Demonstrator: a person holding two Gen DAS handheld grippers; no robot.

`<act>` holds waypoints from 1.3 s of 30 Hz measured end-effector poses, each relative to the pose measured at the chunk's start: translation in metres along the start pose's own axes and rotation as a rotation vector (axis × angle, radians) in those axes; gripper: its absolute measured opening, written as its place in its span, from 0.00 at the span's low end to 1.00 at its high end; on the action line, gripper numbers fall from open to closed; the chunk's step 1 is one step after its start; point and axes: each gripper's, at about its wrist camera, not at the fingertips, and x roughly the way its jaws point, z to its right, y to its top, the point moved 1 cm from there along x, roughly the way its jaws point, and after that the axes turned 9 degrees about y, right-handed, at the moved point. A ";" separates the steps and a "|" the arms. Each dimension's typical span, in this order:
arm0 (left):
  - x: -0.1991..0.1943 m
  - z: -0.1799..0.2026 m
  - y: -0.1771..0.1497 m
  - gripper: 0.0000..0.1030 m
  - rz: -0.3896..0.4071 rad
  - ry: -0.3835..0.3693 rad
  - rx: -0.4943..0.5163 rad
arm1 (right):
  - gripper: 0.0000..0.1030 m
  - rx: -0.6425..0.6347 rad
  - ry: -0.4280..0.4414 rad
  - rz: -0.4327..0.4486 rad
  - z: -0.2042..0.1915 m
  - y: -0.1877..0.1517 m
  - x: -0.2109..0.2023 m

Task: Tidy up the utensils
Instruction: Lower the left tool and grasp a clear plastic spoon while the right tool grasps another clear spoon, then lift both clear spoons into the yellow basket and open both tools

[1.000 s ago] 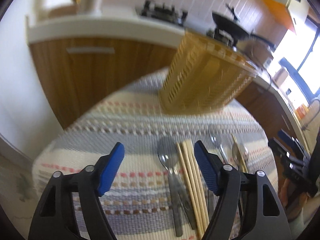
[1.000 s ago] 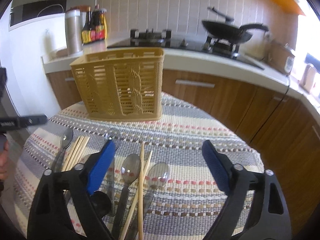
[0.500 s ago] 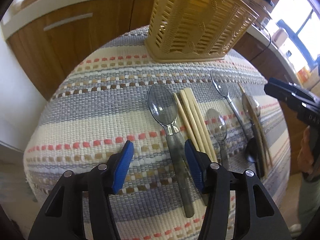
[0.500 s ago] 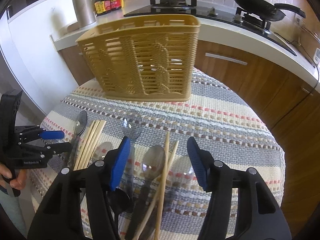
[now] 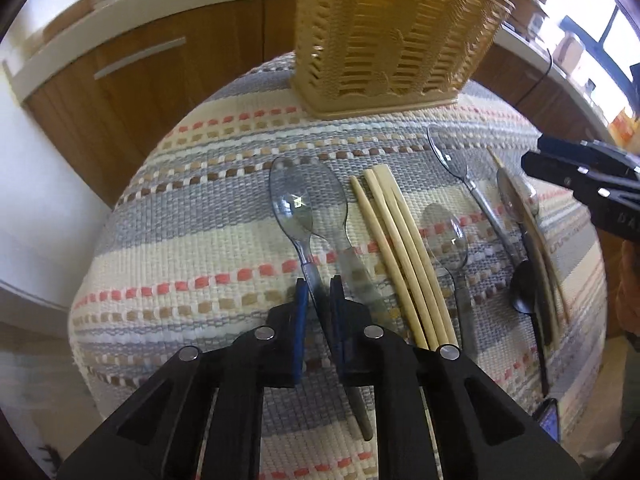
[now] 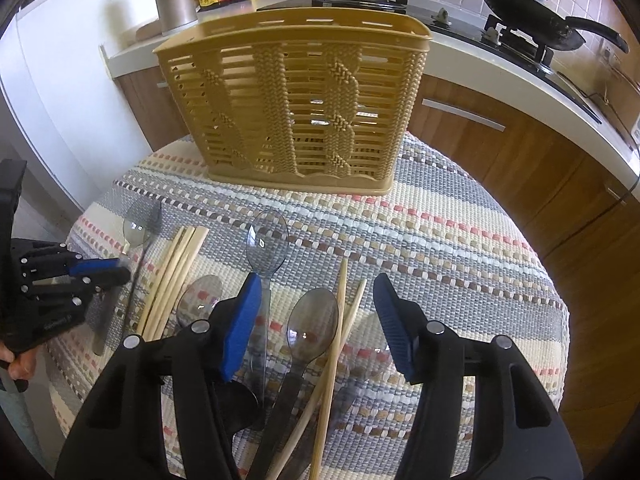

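Clear spoon (image 5: 306, 208) near the surface's left edge, handle pinched in left tongs (image 5: 319, 286), long axis aimed at basket (image 5: 394, 36) along the far edge; right tongs (image 6: 316, 300) spread over other utensils.

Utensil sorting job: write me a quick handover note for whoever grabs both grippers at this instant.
Left gripper: shut on the handle of a clear spoon at the mat's left end.
Right gripper: open, hovering over a smoky spoon and crossed chopsticks.
Basket: upright at the back of the striped mat; no utensil visibly inside.
Left to do: the remaining spoons and the chopstick bundle all lie on the mat.
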 end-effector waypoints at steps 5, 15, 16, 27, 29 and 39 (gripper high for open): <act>-0.003 -0.018 -0.006 0.06 0.000 0.005 -0.040 | 0.53 0.023 0.052 -0.037 0.001 0.015 0.010; -0.006 -0.053 -0.002 0.37 0.029 0.055 -0.098 | 0.53 0.070 0.153 -0.190 -0.004 0.044 0.058; -0.005 -0.056 0.002 0.37 0.031 0.050 -0.106 | 0.53 0.067 0.147 -0.204 -0.007 0.045 0.063; 0.021 -0.056 0.051 0.38 0.016 0.117 -0.081 | 0.53 0.021 0.083 -0.283 -0.028 0.048 0.098; 0.026 -0.052 0.061 0.37 0.013 0.130 -0.073 | 0.53 -0.002 0.055 -0.294 -0.035 0.049 0.102; 0.018 -0.044 0.069 0.30 0.065 0.144 -0.078 | 0.29 -0.086 0.019 -0.268 -0.073 0.040 0.106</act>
